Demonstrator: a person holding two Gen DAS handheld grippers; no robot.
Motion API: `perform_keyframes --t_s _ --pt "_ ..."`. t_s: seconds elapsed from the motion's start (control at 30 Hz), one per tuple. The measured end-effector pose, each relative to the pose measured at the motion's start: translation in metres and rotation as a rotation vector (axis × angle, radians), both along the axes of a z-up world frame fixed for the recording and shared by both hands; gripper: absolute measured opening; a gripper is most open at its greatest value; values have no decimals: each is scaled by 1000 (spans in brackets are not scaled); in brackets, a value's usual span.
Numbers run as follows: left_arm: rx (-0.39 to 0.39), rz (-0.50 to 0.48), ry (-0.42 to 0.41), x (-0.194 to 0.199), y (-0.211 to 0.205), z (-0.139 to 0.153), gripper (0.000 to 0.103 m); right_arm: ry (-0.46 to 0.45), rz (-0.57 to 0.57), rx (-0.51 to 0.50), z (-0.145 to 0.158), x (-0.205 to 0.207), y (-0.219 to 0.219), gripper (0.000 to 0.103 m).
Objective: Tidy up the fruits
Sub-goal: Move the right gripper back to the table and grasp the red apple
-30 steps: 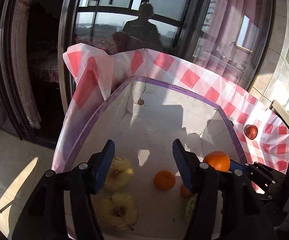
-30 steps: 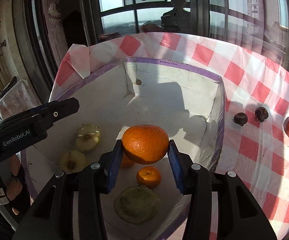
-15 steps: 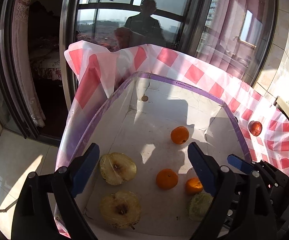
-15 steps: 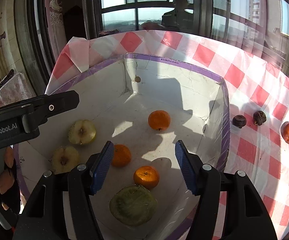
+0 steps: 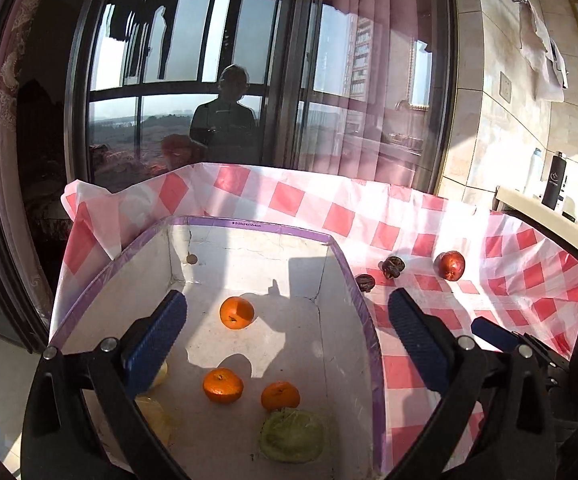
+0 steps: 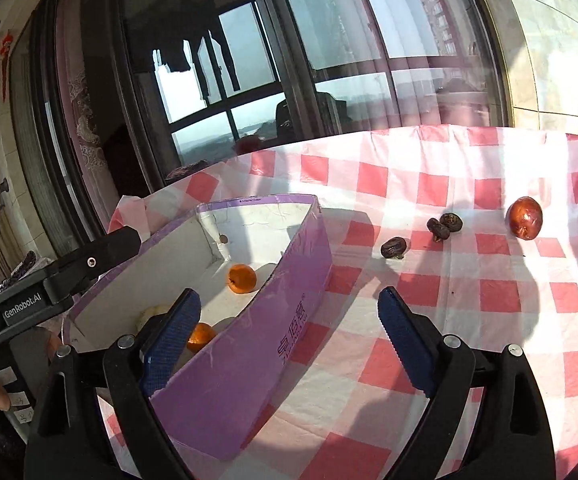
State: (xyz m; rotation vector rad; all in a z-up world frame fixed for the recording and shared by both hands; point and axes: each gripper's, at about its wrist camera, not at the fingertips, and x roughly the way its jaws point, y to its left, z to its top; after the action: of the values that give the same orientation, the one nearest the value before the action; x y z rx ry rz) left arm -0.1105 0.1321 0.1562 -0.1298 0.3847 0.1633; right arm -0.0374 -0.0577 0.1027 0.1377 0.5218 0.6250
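A purple box (image 5: 249,225) with a white inside holds three oranges: one far (image 5: 236,312), two nearer (image 5: 223,385) (image 5: 280,396). A green fruit half (image 5: 291,440) and pale apple halves (image 5: 153,416) lie in it too. My left gripper (image 5: 287,338) is open and empty above the box. My right gripper (image 6: 289,338) is open and empty over the box's right wall (image 6: 249,344) and the cloth. A red jujube (image 6: 524,217) and three dark dried fruits (image 6: 394,247) (image 6: 438,229) (image 6: 451,222) lie on the checked cloth (image 6: 469,300), right of the box.
The table stands against a dark window (image 5: 209,80) with pink curtains. A counter with a black bottle (image 5: 554,180) is at the right. The left gripper's arm (image 6: 49,284) reaches in at the left of the right wrist view.
My right gripper opened and let the orange fall into the box, then swung right towards the cloth. My left gripper opened wider and pulled back and up.
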Motion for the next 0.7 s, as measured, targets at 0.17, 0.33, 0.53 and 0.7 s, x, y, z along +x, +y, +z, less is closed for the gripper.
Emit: perform_keyframes --t_s 0.17,0.33,0.53,0.7 --pt "57 -211 -50 10 -83 -5 101 133 -202 47 -35 27 -77 87" --pt "71 -380 93 57 -151 -55 101 226 -345 35 -65 47 -133 87" --pt "43 -262 240 134 -166 -105 101 245 -418 41 -75 64 -178 87" --pt "-48 -127 278 183 -145 -119 101 235 -443 -24 -75 101 -191 87"
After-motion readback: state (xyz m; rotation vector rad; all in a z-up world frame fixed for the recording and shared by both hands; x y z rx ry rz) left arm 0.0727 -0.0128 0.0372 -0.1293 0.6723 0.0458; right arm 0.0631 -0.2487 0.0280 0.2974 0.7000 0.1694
